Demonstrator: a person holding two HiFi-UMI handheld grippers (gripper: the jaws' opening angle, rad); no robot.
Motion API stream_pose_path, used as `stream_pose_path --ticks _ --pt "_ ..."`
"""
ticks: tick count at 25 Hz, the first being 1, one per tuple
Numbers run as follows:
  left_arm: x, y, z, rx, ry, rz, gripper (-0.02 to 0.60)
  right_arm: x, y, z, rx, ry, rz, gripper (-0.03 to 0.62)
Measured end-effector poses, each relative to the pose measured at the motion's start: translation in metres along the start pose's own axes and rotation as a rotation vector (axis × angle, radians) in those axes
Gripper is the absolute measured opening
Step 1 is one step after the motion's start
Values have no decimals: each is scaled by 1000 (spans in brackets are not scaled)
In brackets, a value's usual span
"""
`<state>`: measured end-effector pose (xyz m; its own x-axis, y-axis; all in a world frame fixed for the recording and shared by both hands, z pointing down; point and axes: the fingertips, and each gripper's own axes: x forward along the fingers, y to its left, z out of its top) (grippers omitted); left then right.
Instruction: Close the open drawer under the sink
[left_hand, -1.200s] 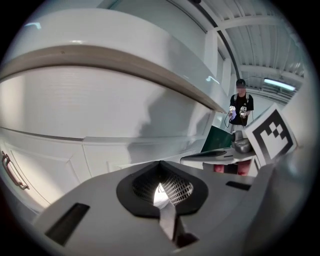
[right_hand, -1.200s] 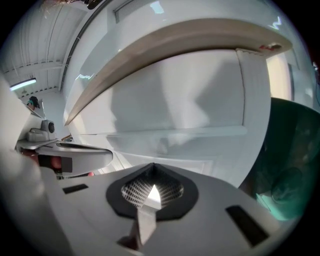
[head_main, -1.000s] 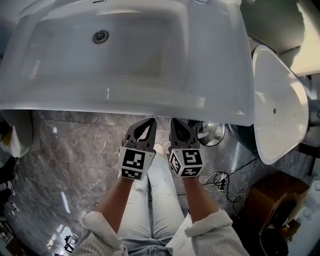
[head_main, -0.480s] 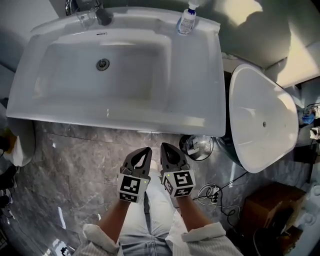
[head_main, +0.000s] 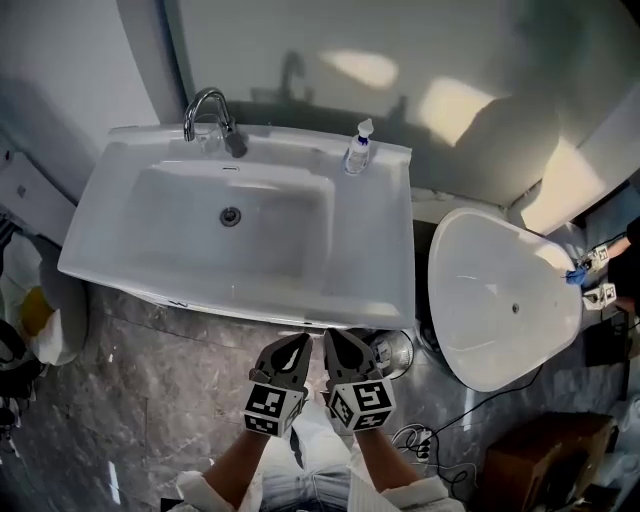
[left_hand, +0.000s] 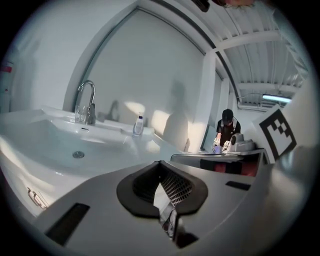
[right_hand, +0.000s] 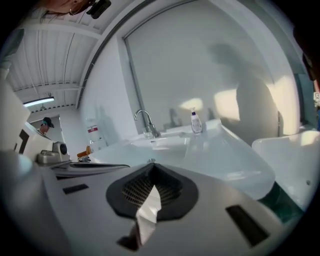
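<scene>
Head view: both jaws pressed together

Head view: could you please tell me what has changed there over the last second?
The camera has drawn back: the whole sink, its faucet and the soap bottle now show, where only the basin did a second ago. The left gripper and right gripper stayed side by side at the sink's front edge, jaws together, holding nothing. Nothing was gripped or released.
</scene>
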<state>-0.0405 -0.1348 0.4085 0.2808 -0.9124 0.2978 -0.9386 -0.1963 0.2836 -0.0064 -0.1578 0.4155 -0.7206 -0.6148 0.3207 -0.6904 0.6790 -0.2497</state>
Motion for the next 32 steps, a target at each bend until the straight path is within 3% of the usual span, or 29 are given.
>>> stream_pose_path --ticks 4,15,22,32 --pt "-10 -11 34 70 -42 -27 15 -11 14 44 -22 -59 44 11" --pt "-38 -39 129 109 -172 -103 15 -42 46 124 -138 -104 161 9" --pt "-58 -56 155 155 -180 -171 15 -64 55 153 -184 -138 109 9" --pt "-72 -47 183 173 -234 -204 15 -66 66 174 -176 -154 53 9"
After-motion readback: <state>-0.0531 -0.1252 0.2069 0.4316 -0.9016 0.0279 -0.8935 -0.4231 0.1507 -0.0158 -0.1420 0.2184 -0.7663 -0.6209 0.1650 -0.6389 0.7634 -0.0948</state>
